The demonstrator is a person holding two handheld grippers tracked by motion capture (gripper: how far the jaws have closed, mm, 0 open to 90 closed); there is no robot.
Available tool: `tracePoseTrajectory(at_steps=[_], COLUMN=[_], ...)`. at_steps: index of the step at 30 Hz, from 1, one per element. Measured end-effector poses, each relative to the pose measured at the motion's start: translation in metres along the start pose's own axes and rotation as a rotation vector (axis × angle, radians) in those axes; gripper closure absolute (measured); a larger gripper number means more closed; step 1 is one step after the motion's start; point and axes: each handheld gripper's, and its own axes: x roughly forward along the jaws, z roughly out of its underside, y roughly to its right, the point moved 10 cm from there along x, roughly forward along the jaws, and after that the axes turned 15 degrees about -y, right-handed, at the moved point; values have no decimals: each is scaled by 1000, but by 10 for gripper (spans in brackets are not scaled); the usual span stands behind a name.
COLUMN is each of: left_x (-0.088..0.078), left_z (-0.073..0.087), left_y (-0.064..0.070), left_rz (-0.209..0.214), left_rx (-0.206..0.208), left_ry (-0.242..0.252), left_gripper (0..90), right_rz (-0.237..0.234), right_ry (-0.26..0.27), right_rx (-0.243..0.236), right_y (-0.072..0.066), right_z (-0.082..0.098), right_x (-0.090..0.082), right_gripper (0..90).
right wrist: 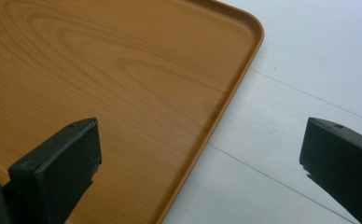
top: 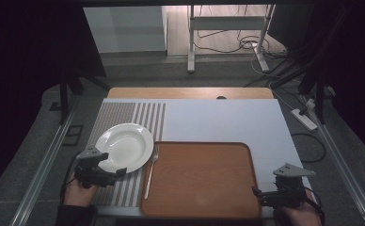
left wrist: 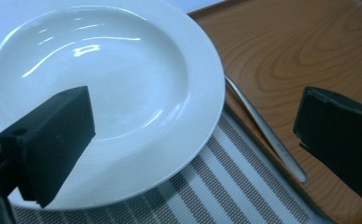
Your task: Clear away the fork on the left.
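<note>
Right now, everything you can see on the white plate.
The white plate is round, glossy, ceramic-looking, with a broad flat rim and a shallow well, empty and upright. It lies flat on the striped placemat, left of the wooden tray, with the fork between them. The left gripper hovers open over its near edge, not gripping it.

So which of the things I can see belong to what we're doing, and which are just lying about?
In the job:
- white plate, by the open left gripper
- fork, beside the plate
- wooden tray
- striped placemat under the plate
- open right gripper, at the tray's corner

Lying about:
- power strip on the floor
- cables behind the table
</note>
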Motion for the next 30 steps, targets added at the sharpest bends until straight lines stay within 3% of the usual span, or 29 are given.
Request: tracePoseTrajectory(at_steps=[12, 30], left_x=[-8, -21], left_z=[17, 33], left_y=[-10, -13], left_rz=[-14, -71], left_rx=[-41, -45], left_ry=[19, 49], left_gripper=[0, 0], right_rz=[5, 8], right_ry=[3, 5], right_rx=[6, 6], right_y=[1, 2], right_z=[0, -1], right_x=[0, 0], right_gripper=[0, 0])
